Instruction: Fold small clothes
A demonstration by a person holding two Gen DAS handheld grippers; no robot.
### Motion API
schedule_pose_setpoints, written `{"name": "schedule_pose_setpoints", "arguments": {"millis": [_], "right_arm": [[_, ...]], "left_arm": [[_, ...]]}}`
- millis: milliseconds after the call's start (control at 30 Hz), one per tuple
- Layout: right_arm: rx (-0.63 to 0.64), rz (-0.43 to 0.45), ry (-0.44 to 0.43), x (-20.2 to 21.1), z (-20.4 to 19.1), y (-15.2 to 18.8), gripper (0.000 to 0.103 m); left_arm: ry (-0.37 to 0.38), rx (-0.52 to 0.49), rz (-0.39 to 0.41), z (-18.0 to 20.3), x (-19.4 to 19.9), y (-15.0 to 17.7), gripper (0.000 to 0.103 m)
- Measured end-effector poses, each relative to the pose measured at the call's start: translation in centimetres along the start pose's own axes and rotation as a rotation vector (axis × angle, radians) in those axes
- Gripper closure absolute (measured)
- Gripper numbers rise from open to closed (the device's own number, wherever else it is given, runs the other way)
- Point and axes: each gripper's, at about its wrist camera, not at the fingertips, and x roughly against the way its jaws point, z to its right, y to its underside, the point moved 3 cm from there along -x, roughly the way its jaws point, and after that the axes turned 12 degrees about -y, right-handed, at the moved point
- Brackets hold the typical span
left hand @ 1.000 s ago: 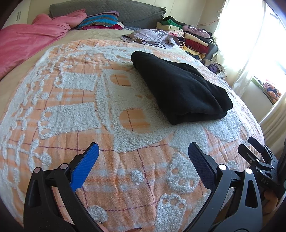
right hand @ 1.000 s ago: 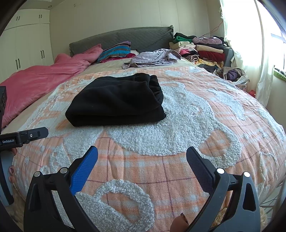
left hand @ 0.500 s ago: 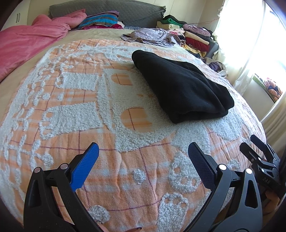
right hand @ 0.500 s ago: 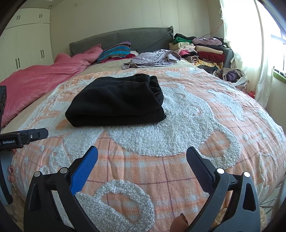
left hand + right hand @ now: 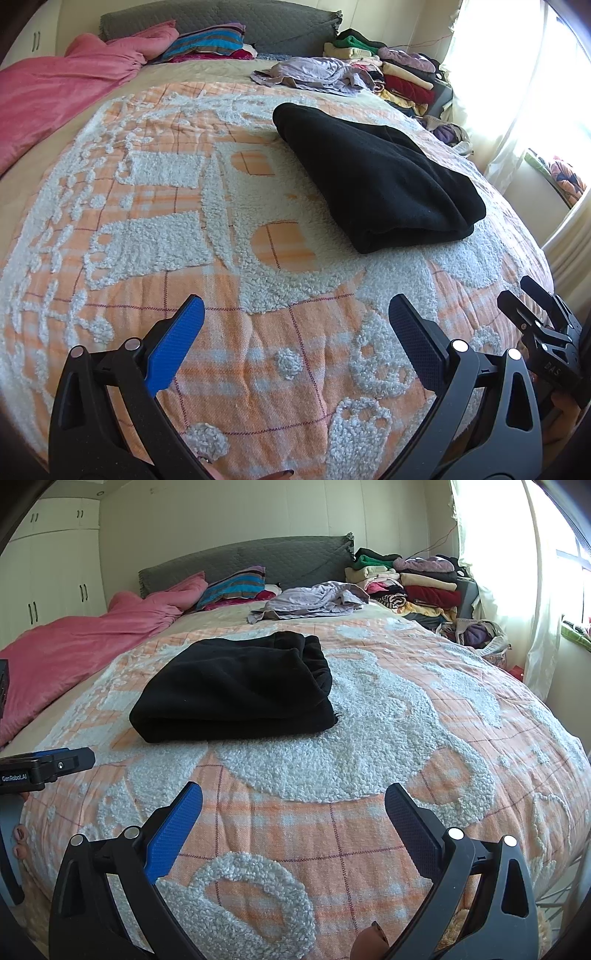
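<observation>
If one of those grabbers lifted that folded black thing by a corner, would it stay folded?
Probably not. The black garment looks soft and thick, its layers lying loose, so a corner lift would likely let it droop and unfold. Its fuzzy surface should grip well, not slip. It seems bulky, perhaps fairly heavy for clothing.

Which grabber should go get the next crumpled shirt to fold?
Probably the right gripper. The crumpled lilac garment lies nearly straight ahead of it, beyond the folded black fleece garment. From the left gripper it sits farther off to the right. Both are open and empty.
</observation>
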Motion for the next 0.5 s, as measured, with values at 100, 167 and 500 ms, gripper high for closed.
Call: {"name": "schedule_pose_setpoints", "arguments": {"millis": [100, 167, 500], "right_arm": [[0.001, 0.000, 0.000, 0.01, 0.00, 0.00, 0.005], [0.001, -0.001, -0.001, 0.00, 0.00, 0.01, 0.005], [0.001, -0.003, 0.002, -0.07, 0.09, 0.07, 0.005]], "left_arm": [[0.000, 0.001, -0.001, 0.02, 0.02, 0.00, 0.010], [-0.001, 0.000, 0.000, 0.00, 0.04, 0.01, 0.010], [-0.002, 0.001, -0.004, -0.05, 0.07, 0.06, 0.010]]}}
